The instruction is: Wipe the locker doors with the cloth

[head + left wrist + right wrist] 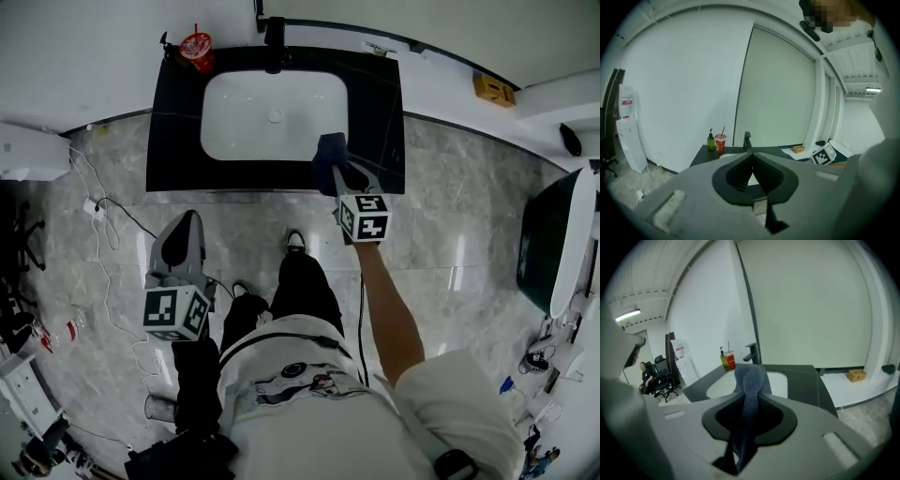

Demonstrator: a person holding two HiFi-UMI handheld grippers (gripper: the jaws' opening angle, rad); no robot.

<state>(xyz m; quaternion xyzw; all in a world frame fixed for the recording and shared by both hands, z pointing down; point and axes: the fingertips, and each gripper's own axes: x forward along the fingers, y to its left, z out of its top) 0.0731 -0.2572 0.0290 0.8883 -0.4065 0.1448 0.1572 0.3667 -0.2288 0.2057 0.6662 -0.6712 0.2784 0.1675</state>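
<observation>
A blue-grey cloth (330,155) hangs from my right gripper (334,174), which is shut on it over the front right part of the black counter (173,122). In the right gripper view the cloth (751,378) runs up between the jaws of the right gripper (750,398) and bunches above their tips. My left gripper (188,223) is lower and to the left, over the marble floor in front of the counter. In the left gripper view the left gripper (751,155) has its jaws together with nothing between them. A large pale wall panel (780,93) rises behind the counter.
The counter holds a white basin (274,114), a black faucet (274,42), a red cup with a straw (196,47) and a green bottle (710,140). A small brown box (493,90) sits on the white ledge at right. Cables (103,220) trail over the floor at left.
</observation>
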